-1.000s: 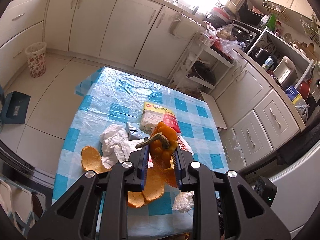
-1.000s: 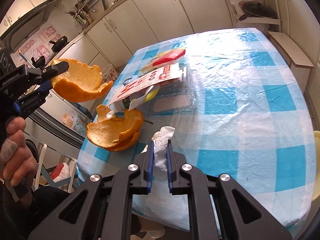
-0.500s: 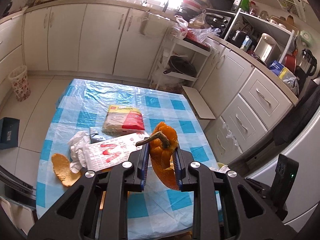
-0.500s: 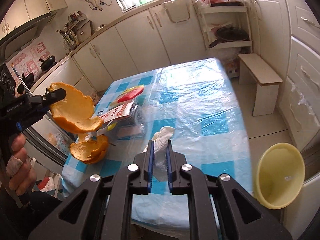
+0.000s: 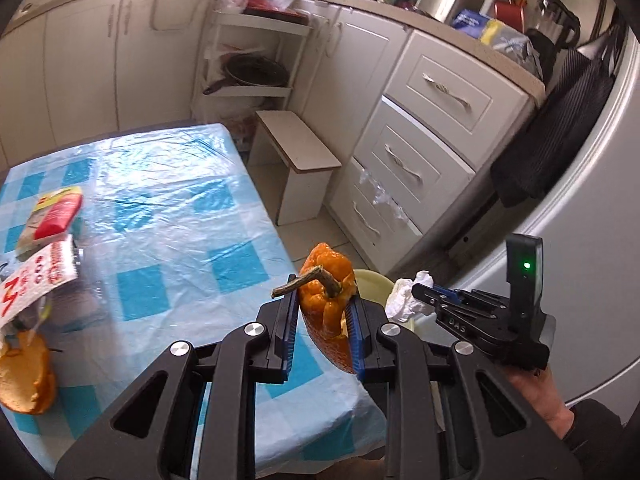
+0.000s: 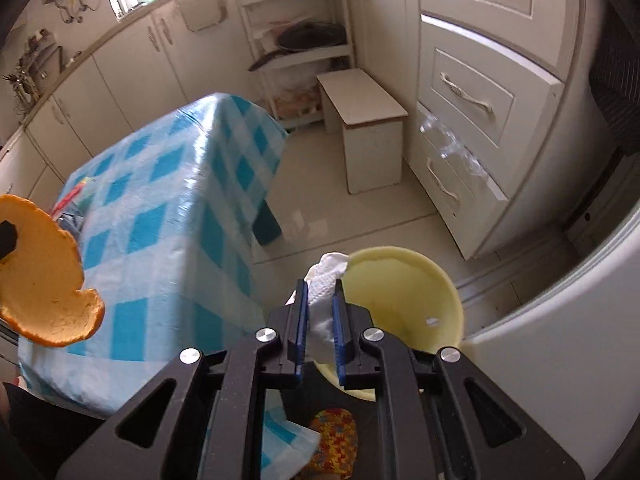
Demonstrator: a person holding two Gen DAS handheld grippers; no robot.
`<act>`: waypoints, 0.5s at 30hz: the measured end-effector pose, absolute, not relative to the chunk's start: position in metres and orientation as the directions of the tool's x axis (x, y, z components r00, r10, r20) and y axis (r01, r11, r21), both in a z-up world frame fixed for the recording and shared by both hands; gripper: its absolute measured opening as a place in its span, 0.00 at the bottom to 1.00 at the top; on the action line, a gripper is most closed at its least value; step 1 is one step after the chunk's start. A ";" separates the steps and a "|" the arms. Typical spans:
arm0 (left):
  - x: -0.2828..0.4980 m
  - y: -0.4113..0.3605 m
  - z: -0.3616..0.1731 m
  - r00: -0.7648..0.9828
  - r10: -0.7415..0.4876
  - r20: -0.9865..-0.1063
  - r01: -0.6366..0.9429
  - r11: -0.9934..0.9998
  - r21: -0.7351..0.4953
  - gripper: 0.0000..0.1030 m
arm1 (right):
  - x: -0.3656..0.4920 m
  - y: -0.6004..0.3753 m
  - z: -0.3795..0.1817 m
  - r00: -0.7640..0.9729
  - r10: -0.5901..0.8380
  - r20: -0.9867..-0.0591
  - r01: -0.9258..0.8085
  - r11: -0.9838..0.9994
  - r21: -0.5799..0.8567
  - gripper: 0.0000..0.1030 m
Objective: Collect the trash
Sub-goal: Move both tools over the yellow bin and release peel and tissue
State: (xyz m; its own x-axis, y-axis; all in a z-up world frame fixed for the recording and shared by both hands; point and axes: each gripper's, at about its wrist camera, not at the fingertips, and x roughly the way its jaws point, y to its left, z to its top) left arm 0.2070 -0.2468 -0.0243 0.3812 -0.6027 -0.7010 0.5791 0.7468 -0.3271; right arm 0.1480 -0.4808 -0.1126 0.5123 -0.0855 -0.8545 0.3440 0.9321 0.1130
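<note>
My left gripper (image 5: 322, 312) is shut on an orange rind piece with a dry stem (image 5: 328, 300), held in the air past the table's right edge. The same rind (image 6: 44, 272) shows at the left of the right wrist view. My right gripper (image 6: 319, 308) is shut on a crumpled white tissue (image 6: 326, 276), just left of the rim of a pale yellow bin (image 6: 404, 292) on the floor. In the left wrist view that tissue (image 5: 408, 294) and the bin's rim (image 5: 372, 282) sit just behind the rind. More rind (image 5: 26, 376) lies on the table.
The table with a blue checked cloth (image 5: 168, 240) carries a red and white packet (image 5: 52, 212) and a printed wrapper (image 5: 32, 280). A small white stool (image 6: 368, 136), drawers (image 6: 468, 100) and a white appliance (image 6: 580, 320) surround the bin. A patterned slipper (image 6: 332, 440) is below.
Both grippers swung right, off the table toward the yellow bin, still carrying the rind and the tissue. The bin now sits right beside the right gripper's tips.
</note>
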 end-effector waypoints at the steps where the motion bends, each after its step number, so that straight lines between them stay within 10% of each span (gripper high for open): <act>1: 0.205 -0.261 -0.030 0.369 -0.600 -0.710 0.585 0.743 -0.324 0.20 | 0.150 -0.486 -0.120 0.490 -0.092 -0.867 0.355 0.929 0.101 0.12; 15: 0.202 -0.395 -0.126 0.257 -0.480 -0.839 0.506 0.806 -0.307 0.20 | 0.131 -0.542 -0.083 0.614 -0.137 -0.777 0.489 0.839 0.238 0.47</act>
State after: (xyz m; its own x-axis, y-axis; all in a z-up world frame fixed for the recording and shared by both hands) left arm 0.2021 -0.3948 -0.1257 0.2569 -0.4805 -0.8385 0.5063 0.8060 -0.3067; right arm 0.1307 -0.5421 -0.0830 0.6144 -0.1373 -0.7770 0.4887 0.8393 0.2381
